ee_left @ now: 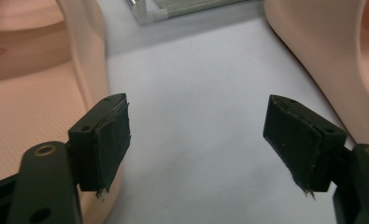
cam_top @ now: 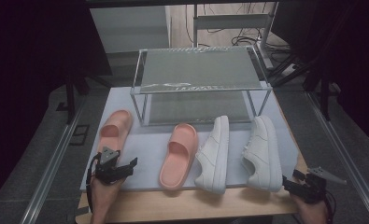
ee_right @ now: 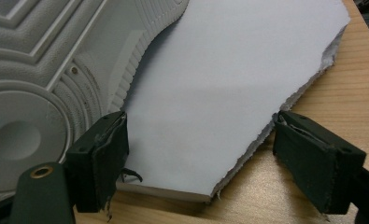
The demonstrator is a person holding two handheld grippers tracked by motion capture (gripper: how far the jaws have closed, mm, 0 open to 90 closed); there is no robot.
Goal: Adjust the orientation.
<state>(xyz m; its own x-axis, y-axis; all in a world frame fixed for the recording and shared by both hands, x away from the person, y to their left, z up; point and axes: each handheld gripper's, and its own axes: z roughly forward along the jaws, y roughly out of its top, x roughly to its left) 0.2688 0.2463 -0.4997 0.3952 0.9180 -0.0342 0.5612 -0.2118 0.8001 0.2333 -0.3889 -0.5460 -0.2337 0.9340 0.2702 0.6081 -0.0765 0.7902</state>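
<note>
The left hand-held gripper (cam_top: 131, 163) is released, nothing between its pads, the pink slipper (cam_top: 115, 130) just beside its left jaw. A close from here could pinch air or shove the slipper; right hand-held gripper (cam_top: 287, 183) also released

Four shoes are lined along the mat's (cam_top: 147, 161) front edge: slide (cam_top: 115, 129), slide (cam_top: 179, 155), sneaker (cam_top: 214, 155), sneaker (cam_top: 263, 153); rack (cam_top: 198, 84) stands behind.
</note>
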